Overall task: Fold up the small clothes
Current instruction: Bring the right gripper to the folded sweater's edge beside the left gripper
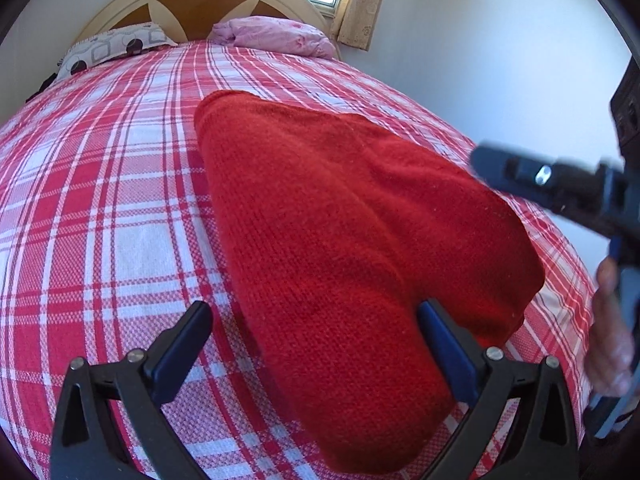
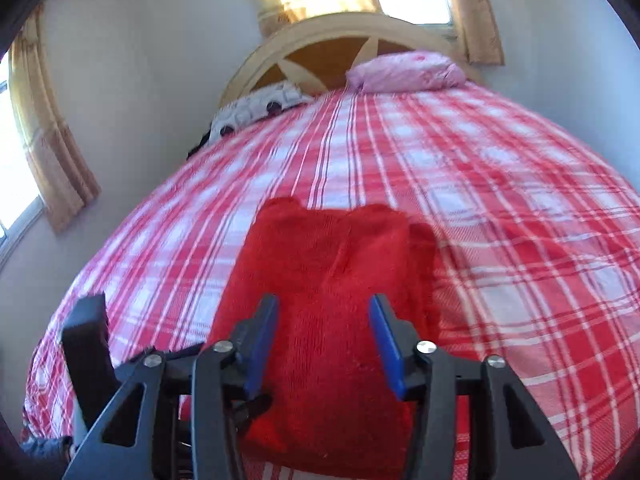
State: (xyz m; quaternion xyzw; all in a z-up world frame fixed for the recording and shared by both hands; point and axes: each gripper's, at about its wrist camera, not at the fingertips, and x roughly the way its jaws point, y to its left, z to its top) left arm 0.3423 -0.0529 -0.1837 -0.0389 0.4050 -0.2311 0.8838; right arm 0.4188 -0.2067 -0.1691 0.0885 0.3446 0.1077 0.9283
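Lying folded on the checked bedspread, the red jumper is sitting between and ahead of both pairs of fingers. The left gripper is gaping wide, gripping nothing. The right gripper is hovering part-open over the jumper, pads clear.

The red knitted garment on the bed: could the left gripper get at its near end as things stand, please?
Probably yes. The left gripper is wide open, and the near end of the red knitted garment lies flat on the plaid bedspread between its fingers, with nothing over it. The right gripper is off to the side.
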